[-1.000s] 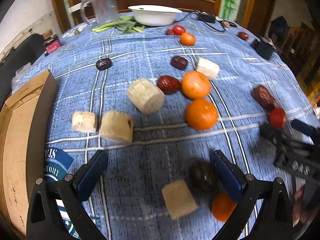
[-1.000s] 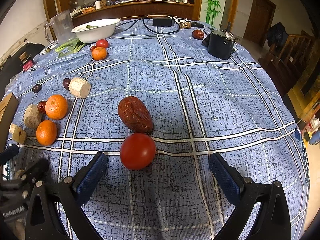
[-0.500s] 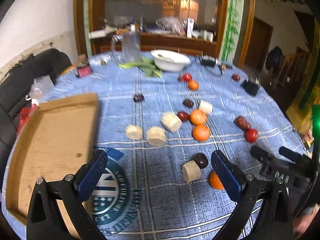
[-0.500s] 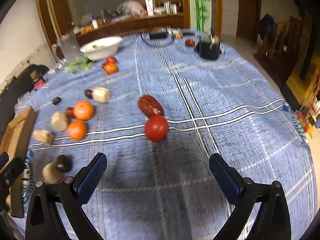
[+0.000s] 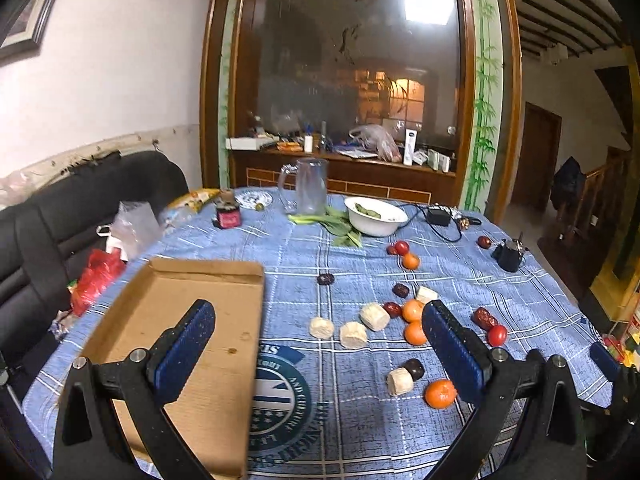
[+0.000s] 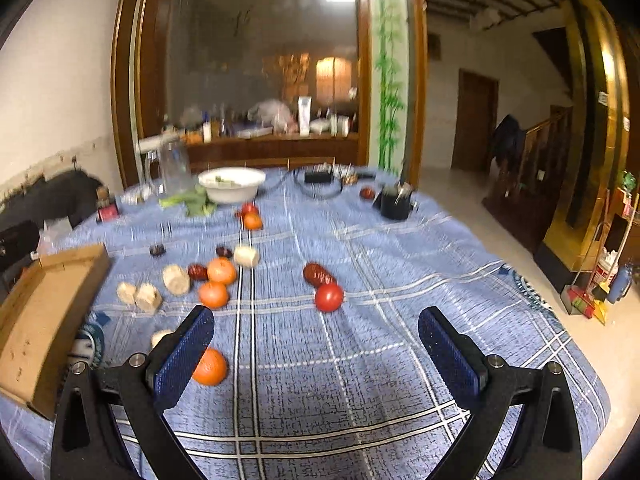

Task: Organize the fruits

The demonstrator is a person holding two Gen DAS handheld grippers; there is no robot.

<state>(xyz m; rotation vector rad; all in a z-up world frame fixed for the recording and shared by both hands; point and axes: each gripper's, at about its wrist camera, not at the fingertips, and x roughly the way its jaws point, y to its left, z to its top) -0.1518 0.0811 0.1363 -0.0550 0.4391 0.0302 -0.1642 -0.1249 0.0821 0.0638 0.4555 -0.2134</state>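
While both tools hang above the table, their jaws stand wide apart with nothing between them: the left gripper (image 5: 318, 336) over the near edge of the cardboard tray (image 5: 132, 320), the right gripper (image 6: 316, 340) over bare cloth. Each finger wears a flat, dark-blue, pebbled pad (image 5: 186, 346) on a black frame.

Taking the tray as the mark, a shallow brown box with low folded walls, the blue checked tablecloth (image 5: 360, 420) spreads to its right, woven and slightly rumpled, with a round printed emblem (image 5: 280, 392) touching the tray's near right wall. Right of the tray lie pale, rough, stubby cylinders (image 5: 374, 317) mixed with smooth round oranges (image 5: 415, 333) and wrinkled dark-red dates (image 5: 393, 309). Further right sit a long wrinkled date (image 5: 483, 318) and a glossy red tomato (image 5: 497, 335), touching. Nearer the camera, an orange (image 5: 440, 393) lies near a dark round fruit (image 5: 414, 369) and another cylinder (image 5: 400, 381).

Beyond the tray stand a clear glass jug (image 5: 308, 186), leafy greens (image 5: 340, 228) and a white bowl (image 5: 376, 222).

From the left wrist view the tray's bare floor shows whole, and the other tool's blue pad (image 5: 604, 356) peeks in at far right. From the right wrist view, blurred, only the tray's side wall (image 6: 60, 308) shows, but the room's floor and a broom corner (image 6: 592, 292) appear off the table's right side.
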